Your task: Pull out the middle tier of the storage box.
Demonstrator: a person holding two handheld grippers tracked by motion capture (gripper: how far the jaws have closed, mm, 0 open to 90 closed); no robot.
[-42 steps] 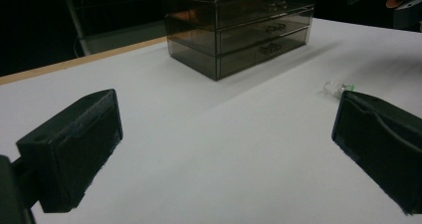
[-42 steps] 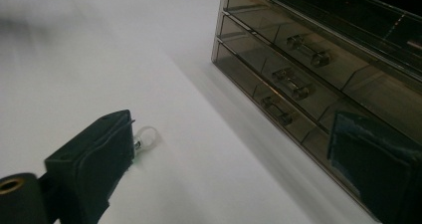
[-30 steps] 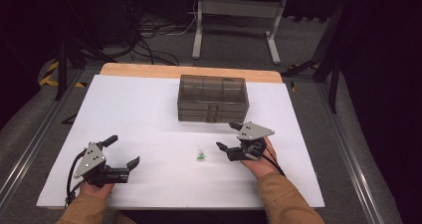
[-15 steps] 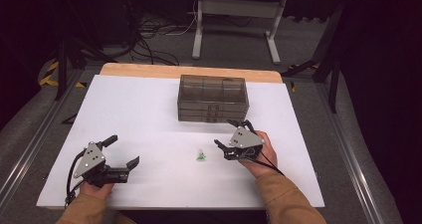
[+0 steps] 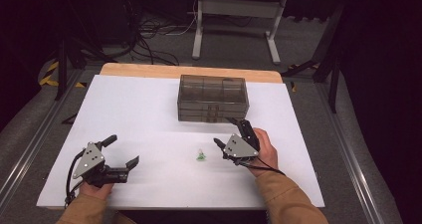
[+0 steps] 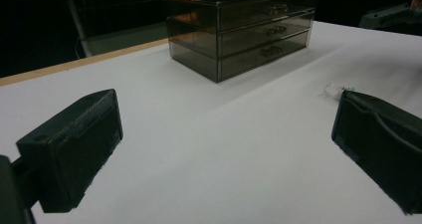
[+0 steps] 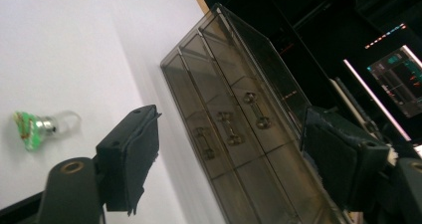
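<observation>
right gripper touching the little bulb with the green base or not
Apart. In the high view the right gripper sits right of the small bulb with bare white table between them; its jaws are open and empty.

Right hand-held gripper (image 5: 230, 134), jaws apart and empty, sits between smoky drawer box (image 5: 212, 97) and small green-based bulb (image 5: 200, 156) on white desk (image 5: 129, 114).

Right gripper (image 5: 230, 135) rolled onto its side, plate tilted left, jaws now facing the far drawer box (image 5: 213, 97)

One drawer unit (image 5: 213, 98), three drawers; one small bulb (image 5: 200, 155); two grippers, left (image 5: 121, 153), right (image 5: 230, 131).
</observation>
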